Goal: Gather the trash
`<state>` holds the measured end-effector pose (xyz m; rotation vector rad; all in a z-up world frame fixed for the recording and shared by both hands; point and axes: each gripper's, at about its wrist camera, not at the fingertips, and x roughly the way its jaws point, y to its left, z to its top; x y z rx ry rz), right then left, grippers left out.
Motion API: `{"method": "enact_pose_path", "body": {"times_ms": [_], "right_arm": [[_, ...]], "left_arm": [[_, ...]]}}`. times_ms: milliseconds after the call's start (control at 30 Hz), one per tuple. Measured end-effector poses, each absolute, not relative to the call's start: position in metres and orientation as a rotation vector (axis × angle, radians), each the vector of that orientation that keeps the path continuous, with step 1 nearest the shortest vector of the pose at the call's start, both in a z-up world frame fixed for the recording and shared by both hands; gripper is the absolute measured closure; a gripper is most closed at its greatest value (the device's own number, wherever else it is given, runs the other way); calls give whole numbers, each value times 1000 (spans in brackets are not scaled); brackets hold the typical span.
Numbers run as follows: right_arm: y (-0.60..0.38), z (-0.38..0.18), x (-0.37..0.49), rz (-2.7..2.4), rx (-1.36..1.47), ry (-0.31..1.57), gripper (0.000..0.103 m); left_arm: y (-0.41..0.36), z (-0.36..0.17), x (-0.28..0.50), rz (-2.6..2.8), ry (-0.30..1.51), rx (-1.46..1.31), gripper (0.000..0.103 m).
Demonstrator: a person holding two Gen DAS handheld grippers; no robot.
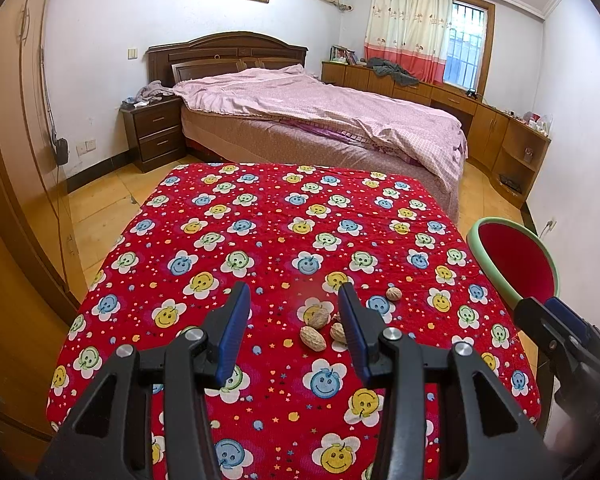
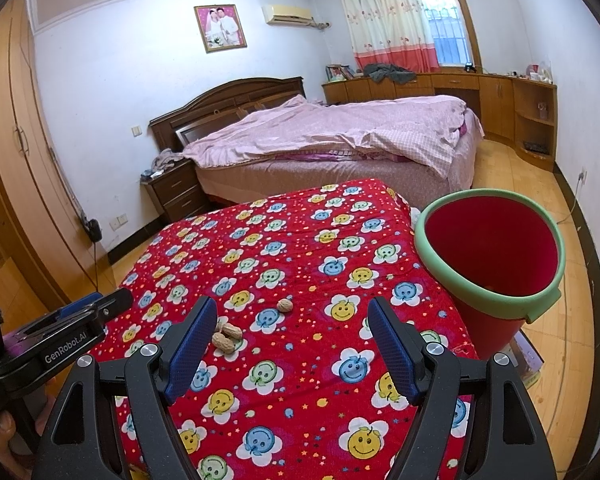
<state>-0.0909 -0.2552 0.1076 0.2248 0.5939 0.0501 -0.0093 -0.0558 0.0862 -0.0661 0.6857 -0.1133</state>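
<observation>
- Left wrist view: the left gripper (image 1: 294,316) has its jaws apart and empty, above the shells (image 1: 320,326) on the red cloth (image 1: 260,232).
- Risk: the round shells could roll or crack if pinched off-centre.
- They look tan and wrinkled: a small cluster, with one nut (image 2: 285,305) apart.
- The right gripper (image 2: 292,338) is wide open and empty, near the bin (image 2: 548,300).

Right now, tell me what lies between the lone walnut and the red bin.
Only bare smiley-flower cloth. In the right wrist view nothing sits between the lone walnut and the red bin; the other shells lie on the walnut's far side.
</observation>
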Motion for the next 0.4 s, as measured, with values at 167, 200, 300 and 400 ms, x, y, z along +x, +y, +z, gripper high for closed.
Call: {"method": "enact_pose_path", "body": {"times_ms": [167,200,300,400], "right_arm": [[-255,108,-91,51,226,594,24],[-255,108,-91,51,226,594,25],[-255,108,-91,51,225,593,25],[-255,108,-91,51,224,593,24]], "left_arm": [[-56,86,-9,-113,685,-66,57],[-56,86,-9,-113,685,-66,57],[-55,87,-9,-113,684,-66,57],[-55,87,-9,-113,684,-64,57]]}}
